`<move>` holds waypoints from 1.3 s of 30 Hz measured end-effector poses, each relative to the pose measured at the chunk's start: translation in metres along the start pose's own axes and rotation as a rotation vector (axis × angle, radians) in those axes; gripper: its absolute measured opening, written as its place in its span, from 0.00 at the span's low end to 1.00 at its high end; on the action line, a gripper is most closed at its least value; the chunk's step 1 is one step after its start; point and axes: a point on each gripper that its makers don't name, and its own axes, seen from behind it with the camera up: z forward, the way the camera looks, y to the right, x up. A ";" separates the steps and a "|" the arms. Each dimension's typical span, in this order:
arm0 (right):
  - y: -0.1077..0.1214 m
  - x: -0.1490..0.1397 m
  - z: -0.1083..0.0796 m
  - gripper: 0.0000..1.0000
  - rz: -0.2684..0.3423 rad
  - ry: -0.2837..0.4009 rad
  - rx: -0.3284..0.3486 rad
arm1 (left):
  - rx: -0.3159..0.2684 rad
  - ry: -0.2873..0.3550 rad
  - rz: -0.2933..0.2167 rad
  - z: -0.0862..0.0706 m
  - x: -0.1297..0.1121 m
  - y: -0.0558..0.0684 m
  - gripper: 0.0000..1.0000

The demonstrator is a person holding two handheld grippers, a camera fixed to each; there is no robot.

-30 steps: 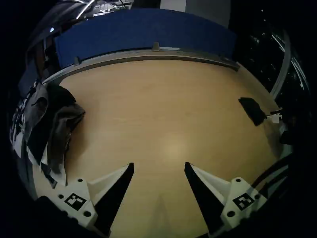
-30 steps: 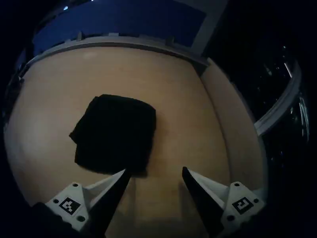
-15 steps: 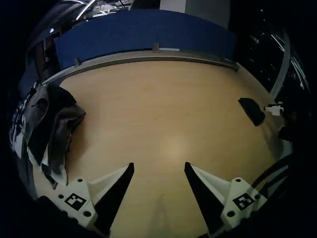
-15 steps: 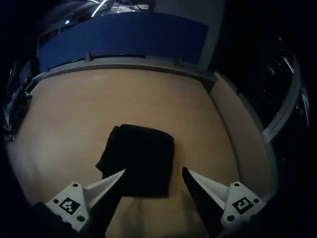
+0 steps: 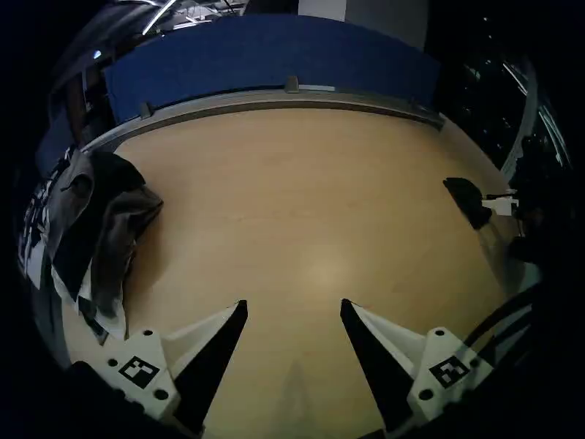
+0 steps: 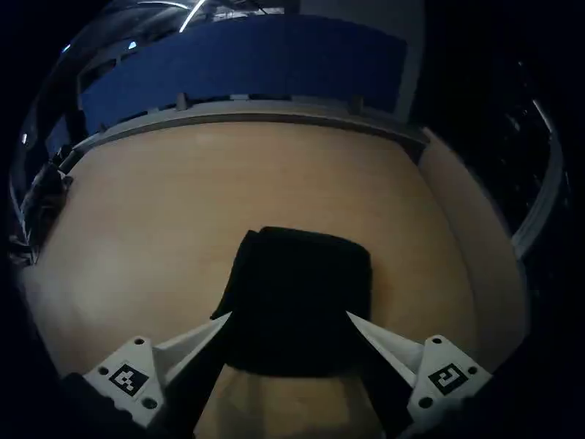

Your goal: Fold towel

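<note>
The black, square-folded cloth towel (image 6: 303, 293) lies flat on the pale wooden counter (image 6: 168, 197), its near edge between the spread, empty fingers of the right tongs (image 6: 289, 316). The left tongs (image 5: 293, 301), also open and empty, hover over the counter, with a crumpled grey-and-black heap of cloth (image 5: 102, 227) to the left. Best to lower the right tongs level and catch every layer before closing.

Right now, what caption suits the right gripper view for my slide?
Open hand-held gripper facing a folded black towel on a wooden table.
</note>
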 end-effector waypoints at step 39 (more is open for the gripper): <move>0.017 0.046 0.053 1.00 0.027 0.038 0.029 | 0.028 -0.007 -0.006 0.001 -0.001 -0.012 0.94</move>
